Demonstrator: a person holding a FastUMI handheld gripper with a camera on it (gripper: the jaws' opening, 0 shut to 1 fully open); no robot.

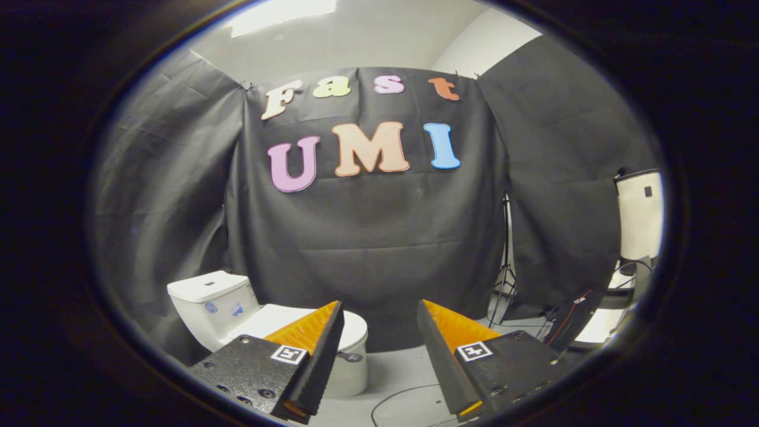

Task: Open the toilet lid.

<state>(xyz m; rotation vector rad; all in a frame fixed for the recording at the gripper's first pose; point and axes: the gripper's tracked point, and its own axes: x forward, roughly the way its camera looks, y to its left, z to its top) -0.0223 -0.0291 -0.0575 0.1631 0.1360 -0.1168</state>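
Note:
A white toilet (219, 305) stands on the floor against the black cloth wall, beyond my left finger. Its lid (273, 320) lies flat and closed over the bowl, and the left finger (314, 341) hides part of it. The tank (210, 296) rises behind the lid. My gripper (379, 311) is open, held well above and short of the toilet, with nothing between its fingers.
A tripod stand (504, 267) leans by the cloth wall to the right. Further right sit a white appliance (640, 213), a dark case and red and black cables (569, 323). A thin cable (403, 394) loops on the pale floor ahead of the fingers.

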